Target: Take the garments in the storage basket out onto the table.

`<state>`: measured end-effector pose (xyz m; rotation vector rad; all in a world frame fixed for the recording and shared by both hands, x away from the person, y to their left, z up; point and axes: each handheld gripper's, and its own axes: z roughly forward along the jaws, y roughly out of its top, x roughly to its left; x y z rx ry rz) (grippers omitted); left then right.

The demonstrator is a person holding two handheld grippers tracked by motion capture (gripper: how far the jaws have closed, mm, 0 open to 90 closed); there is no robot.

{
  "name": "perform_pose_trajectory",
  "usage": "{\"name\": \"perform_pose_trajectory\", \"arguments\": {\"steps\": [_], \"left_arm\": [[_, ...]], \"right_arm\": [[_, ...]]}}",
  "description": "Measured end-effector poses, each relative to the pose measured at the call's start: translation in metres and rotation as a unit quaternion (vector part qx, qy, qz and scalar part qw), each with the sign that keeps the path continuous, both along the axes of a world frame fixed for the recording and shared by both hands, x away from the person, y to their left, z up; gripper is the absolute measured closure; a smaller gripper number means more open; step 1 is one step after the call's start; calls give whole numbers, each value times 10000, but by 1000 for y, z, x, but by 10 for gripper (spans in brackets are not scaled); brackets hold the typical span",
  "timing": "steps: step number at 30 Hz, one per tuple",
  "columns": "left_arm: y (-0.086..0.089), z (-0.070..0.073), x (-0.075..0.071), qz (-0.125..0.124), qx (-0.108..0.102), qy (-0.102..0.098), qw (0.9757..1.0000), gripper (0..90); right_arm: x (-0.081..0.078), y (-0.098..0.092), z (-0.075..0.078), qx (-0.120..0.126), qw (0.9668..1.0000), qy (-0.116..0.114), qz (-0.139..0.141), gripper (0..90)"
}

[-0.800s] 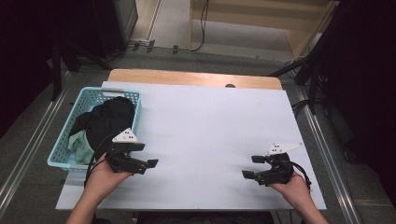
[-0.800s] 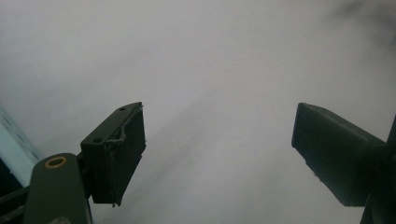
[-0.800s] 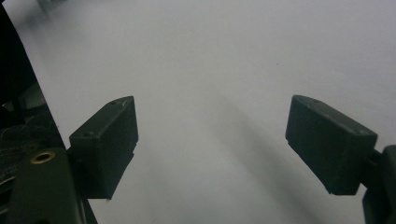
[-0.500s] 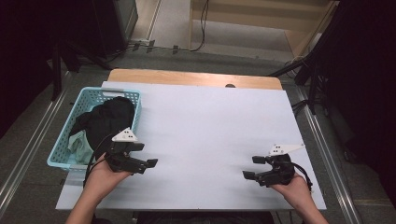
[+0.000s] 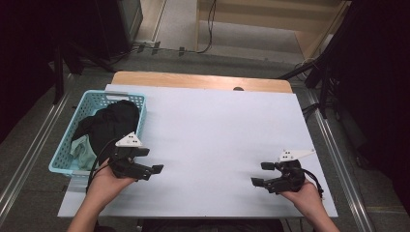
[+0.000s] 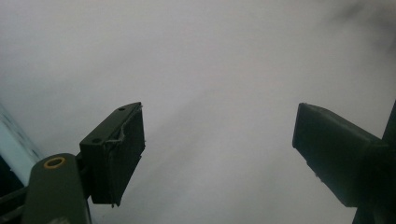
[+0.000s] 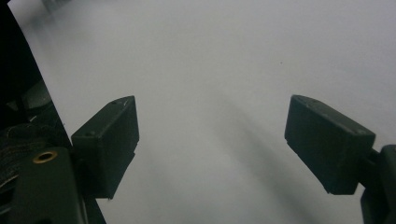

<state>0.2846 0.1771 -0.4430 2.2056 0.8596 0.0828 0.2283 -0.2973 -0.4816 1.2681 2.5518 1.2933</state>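
Both grippers, left [image 5: 151, 161] and right [image 5: 261, 174], were open and empty above the white desk [image 5: 217, 130]. The left one sat nearest the turquoise basket [image 5: 62, 159]. It would do best to grab the black garment [image 5: 113, 121], probably a shirt, by its top fold.

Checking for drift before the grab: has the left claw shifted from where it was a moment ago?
No. The left claw sits at the same spot beside the basket, near the table's front edge.

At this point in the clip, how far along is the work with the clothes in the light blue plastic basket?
Nothing looks done yet: the black garment and a pale green cloth lie in the light blue plastic basket, and the white tabletop is bare. Nothing is in hand: the left gripper and right gripper hover over the table, jaws open and empty. Taking the clothes out is all left.
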Motion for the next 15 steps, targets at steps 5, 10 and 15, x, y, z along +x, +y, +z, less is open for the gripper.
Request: {"name": "perform_pose_trajectory", "arguments": {"steps": [5, 10, 15], "left_arm": [[-1, 0, 0, -18, 50, -19, 10000, 179], [-1, 0, 0, -29, 75, -28, 10000, 179], [-1, -1, 0, -29, 73, -34, 10000, 183]], "right_arm": [[0, 1, 0, 2, 10000, -14, 17, 163], [0, 1, 0, 5, 10000, -9, 21, 164], [0, 0, -1, 3, 10000, 21, 20, 165]]}}
